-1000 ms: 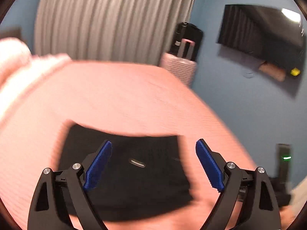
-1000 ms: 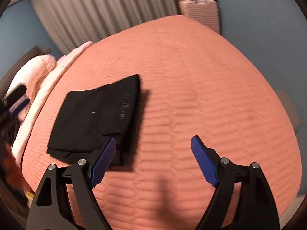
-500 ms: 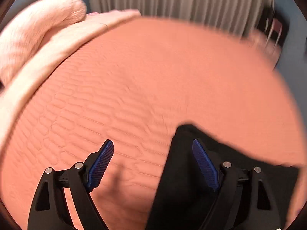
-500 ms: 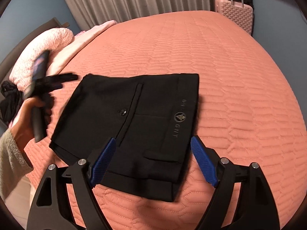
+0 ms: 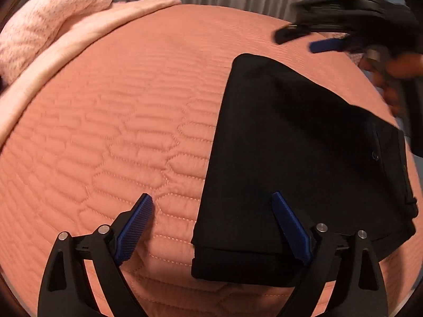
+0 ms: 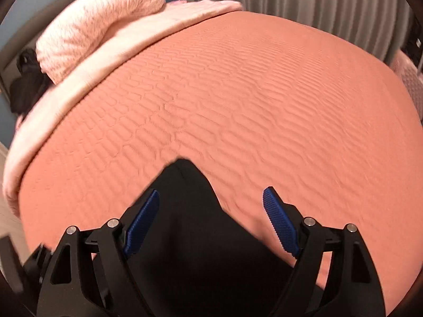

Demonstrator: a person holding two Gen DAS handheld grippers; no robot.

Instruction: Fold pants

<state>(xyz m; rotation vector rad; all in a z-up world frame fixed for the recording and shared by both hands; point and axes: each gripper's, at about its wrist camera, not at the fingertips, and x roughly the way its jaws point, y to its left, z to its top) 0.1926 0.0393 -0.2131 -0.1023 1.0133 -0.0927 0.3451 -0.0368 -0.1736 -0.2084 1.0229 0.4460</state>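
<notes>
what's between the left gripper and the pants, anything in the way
Nothing visible. The left gripper is open just above the pants, its right finger over the black fabric and its left finger over bare bedspread. The right gripper is off at the far edge.

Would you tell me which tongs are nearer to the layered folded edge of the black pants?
Left. The left tongs hover right at the layered edge, open; the right tongs hang by the pants' far end.
</notes>
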